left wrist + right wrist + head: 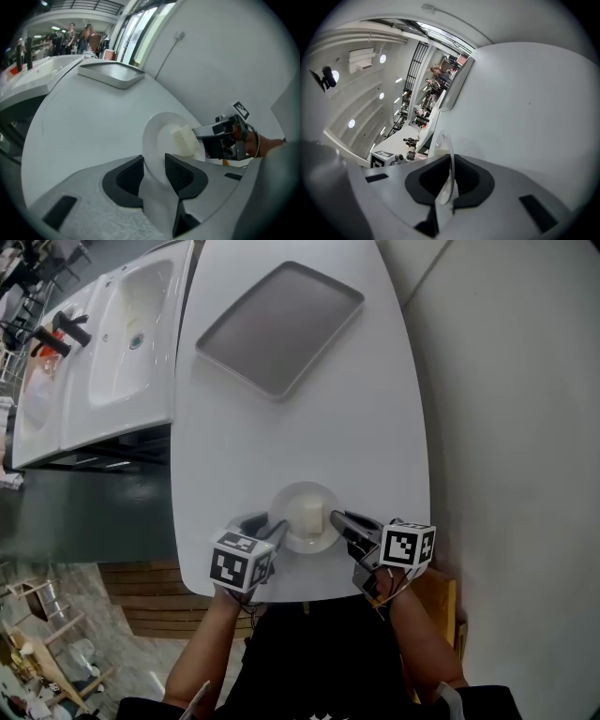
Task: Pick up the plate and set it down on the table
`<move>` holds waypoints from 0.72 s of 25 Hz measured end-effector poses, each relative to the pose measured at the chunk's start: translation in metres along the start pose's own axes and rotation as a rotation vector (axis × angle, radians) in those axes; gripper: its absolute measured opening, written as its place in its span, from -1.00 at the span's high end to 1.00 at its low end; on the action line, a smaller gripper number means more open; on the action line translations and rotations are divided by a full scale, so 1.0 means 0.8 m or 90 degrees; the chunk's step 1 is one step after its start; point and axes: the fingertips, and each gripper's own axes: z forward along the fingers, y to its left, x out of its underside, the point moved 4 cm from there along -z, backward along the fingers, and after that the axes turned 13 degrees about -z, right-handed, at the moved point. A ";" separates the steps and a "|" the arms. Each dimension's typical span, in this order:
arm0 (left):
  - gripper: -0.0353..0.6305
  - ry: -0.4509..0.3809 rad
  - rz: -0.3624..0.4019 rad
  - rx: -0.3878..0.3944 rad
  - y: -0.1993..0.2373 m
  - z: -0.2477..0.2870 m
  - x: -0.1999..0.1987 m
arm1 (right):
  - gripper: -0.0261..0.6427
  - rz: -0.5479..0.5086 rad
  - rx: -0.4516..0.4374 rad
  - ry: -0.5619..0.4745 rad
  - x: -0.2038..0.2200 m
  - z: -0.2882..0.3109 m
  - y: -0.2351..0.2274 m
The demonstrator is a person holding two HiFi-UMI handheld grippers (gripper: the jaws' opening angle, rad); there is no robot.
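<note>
— White table (375, 427), long and narrow, with a grey tray (278, 326) at its far end. Where is the plate (305, 489) from that tray?

— Well apart from it, toward the person's edge of the table, with a pale block (307, 517) sitting in its middle. It looks to be down on the tabletop or just above it. From overhead I cannot tell which.

— And the grippers?

— One at each side of the plate, both reaching in from the side away from the tray. The left gripper (153, 164) has its jaws parted, with the rim between the pads but not pinched. The right gripper (451, 161) has its jaws nearly together, clamped on the thin rim.

— So only one side is held. How should the set-down finish?

— My reading is that this is the release. Make sure the base lies flat before the right jaws let go, otherwise the held side drops and the block may slide. Then part those jaws fully and draw both grippers straight outward, level with the table, so neither pad catches the rim and drags the plate.

— Any worry about position?

— The plate lies near the table edge farthest from the tray. A nudge toward the tray before letting go would leave more margin.
</note>
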 end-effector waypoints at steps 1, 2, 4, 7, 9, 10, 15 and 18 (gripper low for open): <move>0.50 0.008 0.011 -0.013 0.000 0.003 0.002 | 0.87 -0.002 0.005 0.007 0.001 0.001 -0.001; 0.49 0.015 0.018 -0.023 0.000 0.004 0.003 | 0.87 -0.006 0.010 0.012 0.001 0.001 -0.002; 0.49 0.023 0.025 -0.037 -0.001 0.006 0.005 | 0.87 -0.017 0.019 0.024 0.001 0.003 -0.003; 0.48 0.028 0.043 -0.061 -0.004 0.008 0.008 | 0.87 -0.035 0.033 0.040 0.004 0.004 -0.007; 0.47 0.034 0.062 -0.080 -0.006 0.008 0.010 | 0.87 -0.049 0.041 0.049 0.006 0.005 -0.009; 0.47 0.036 0.074 -0.091 -0.006 0.010 0.009 | 0.86 -0.057 0.046 0.053 0.006 0.006 -0.010; 0.44 0.047 0.111 -0.129 -0.006 0.017 0.008 | 0.82 -0.105 0.083 0.085 0.011 0.011 -0.017; 0.43 0.061 0.139 -0.161 -0.010 0.017 0.009 | 0.78 -0.144 0.110 0.115 0.011 0.011 -0.015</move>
